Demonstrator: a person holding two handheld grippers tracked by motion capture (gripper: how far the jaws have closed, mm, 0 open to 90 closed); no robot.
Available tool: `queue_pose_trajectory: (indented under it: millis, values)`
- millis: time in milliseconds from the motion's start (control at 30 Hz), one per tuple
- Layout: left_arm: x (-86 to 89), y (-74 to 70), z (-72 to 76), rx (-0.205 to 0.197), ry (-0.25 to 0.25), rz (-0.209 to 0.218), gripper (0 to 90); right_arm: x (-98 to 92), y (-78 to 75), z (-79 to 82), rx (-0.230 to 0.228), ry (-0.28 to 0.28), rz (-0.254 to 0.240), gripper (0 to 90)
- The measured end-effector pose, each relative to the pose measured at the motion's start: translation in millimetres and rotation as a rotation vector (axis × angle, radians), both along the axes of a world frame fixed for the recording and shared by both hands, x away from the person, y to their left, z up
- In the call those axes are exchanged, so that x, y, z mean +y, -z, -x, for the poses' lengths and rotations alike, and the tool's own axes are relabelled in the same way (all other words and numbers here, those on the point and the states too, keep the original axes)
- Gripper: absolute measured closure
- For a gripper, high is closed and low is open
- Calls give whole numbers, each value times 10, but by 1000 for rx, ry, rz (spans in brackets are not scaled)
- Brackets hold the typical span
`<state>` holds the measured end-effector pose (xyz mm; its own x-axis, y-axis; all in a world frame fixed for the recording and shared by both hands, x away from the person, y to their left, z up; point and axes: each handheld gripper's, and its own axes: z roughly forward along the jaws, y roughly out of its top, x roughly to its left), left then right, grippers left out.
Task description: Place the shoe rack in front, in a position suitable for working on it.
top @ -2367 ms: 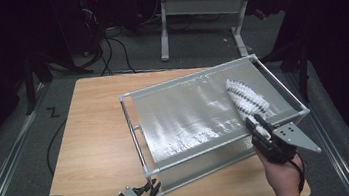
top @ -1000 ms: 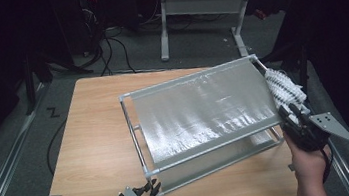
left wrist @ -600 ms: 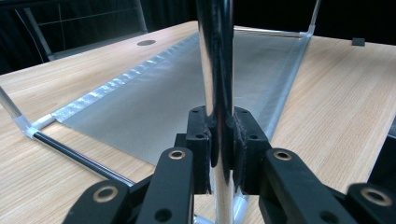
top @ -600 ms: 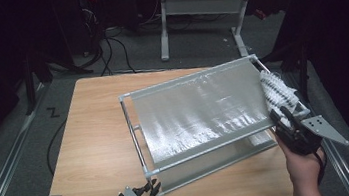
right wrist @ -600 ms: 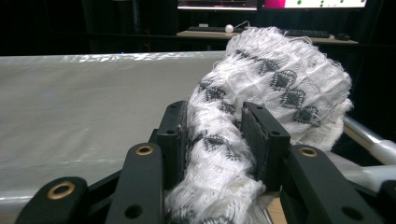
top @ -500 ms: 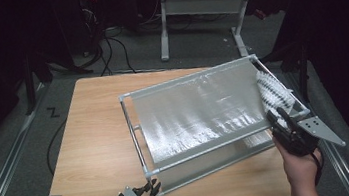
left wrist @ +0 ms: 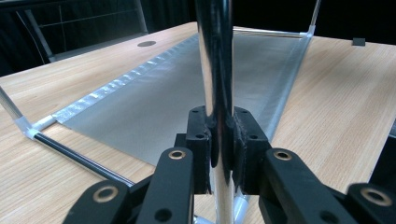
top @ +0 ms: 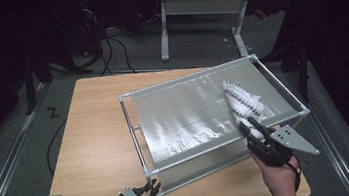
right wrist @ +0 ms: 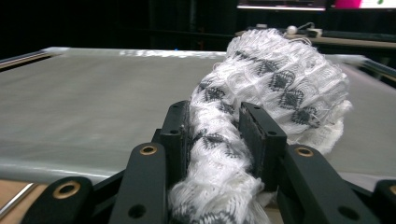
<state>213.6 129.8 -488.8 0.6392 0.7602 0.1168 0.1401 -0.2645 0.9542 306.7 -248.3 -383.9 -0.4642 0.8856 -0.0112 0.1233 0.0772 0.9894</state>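
The right gripper (top: 252, 127), its jaws clamped on the white knitted cloth (top: 241, 101), trails it toward eleven o'clock across the rack's mesh top (top: 184, 114), while the left gripper (left wrist: 219, 140), jaws shut on the rack's chrome post (left wrist: 214, 56), steadies the corner at seven o'clock on the counter (top: 96, 133).

The knitted cloth (right wrist: 275, 93) is white with dark grey diamonds (in rows). The mesh rack (top: 184, 114) is silver-grey, the table (top: 96, 133) pale wood.

No legible text or labels.
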Motion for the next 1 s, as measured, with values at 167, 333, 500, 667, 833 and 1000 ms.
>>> queue_pose_trajectory:
  millis: [167, 333, 500, 667, 833, 1000]
  values:
    - [-1, -2, -3, -5, 3, 1, 788, 295, -1, 102, -3, -83, 14, 646]
    - [-5, -1, 3, 1, -4, 0, 788, 611, -2, 228, -2, -182, 22, 648]
    - [-5, -1, 3, 1, -4, 0, 788, 902, -3, 350, -4, -283, 22, 656]
    - [-6, -1, 5, 1, -5, -1, 788, 1150, -15, 452, -13, -371, 32, 658]
    - [-6, -1, 5, -1, -6, -4, 787, 1386, -26, 556, -30, -453, 51, 659]
    - [-7, -4, 8, 1, -5, -7, 787, 1527, -18, 647, -45, -499, 56, 659]
